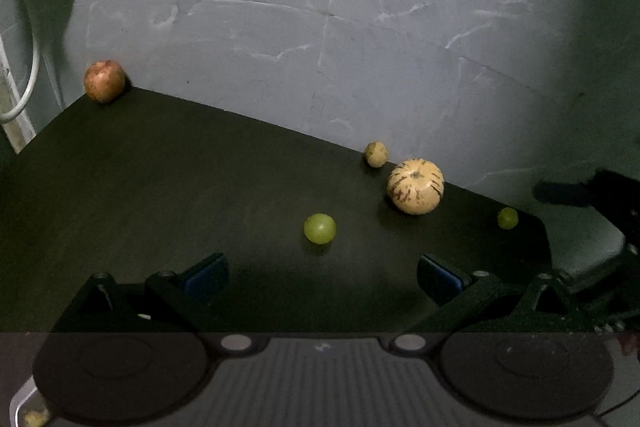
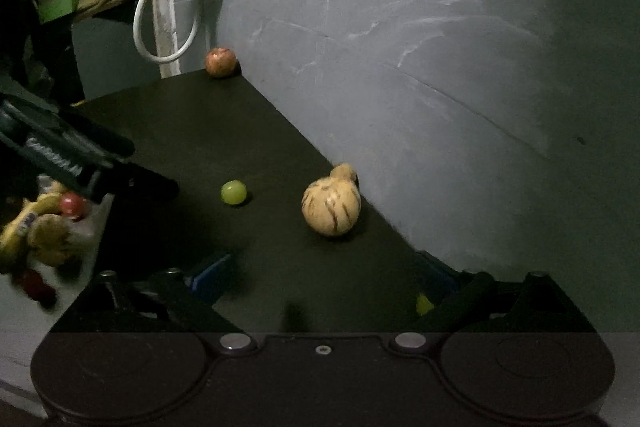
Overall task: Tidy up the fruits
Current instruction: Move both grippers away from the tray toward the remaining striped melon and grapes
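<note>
left gripper (image 1: 322, 273): jaws wide, empty, above green grape (image 1: 319, 228) | right gripper (image 2: 320, 277): jaws wide, empty, near striped melon (image 2: 331, 206) | dark table (image 1: 160, 167)

Small tan fruit (image 2: 345, 171) half-hidden behind striped melon (image 2: 331, 205); blurred fruit pile (image 2: 40, 231) cut off at left edge

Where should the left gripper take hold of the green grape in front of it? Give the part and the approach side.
Grip the green grape across its widest middle, coming down from above and in front. It is a small, smooth ball sitting alone on the dark table, apart from the striped melon, so both sides are free. The left gripper already stands open and roughly lined up with it. Close gently; it may roll.
</note>
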A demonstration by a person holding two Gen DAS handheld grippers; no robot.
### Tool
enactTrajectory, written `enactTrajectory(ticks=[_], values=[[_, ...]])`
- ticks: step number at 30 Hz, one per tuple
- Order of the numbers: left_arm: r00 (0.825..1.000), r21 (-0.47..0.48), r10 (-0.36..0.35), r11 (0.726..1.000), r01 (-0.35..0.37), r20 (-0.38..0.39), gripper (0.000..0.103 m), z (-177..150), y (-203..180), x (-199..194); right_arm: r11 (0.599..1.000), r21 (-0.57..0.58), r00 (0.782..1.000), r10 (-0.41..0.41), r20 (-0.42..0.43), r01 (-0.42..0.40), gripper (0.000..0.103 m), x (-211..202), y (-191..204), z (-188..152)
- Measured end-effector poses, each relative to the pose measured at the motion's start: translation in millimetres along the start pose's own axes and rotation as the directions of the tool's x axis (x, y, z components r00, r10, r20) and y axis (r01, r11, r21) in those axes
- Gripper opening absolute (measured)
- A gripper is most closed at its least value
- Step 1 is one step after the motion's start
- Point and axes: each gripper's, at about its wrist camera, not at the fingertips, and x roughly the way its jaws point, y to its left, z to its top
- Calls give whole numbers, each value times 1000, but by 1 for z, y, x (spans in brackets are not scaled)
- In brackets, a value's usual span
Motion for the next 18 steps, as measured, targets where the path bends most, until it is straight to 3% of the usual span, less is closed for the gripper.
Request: enactTrajectory(ticks=[6, 12, 18], values=[[1000, -10, 23, 1000, -23, -13, 102, 5, 2, 17, 996, -78, 999, 50, 6, -50, 87, 50, -8, 15], [999, -242, -31, 970, 22, -33, 100, 9, 29, 36, 984, -156, 997, 78, -19, -80, 78, 84, -8, 18], [999, -274, -31, 962, 22, -29, 99, 13, 34, 50, 977, -182, 994, 106, -19, -107, 69, 102, -9, 20]])
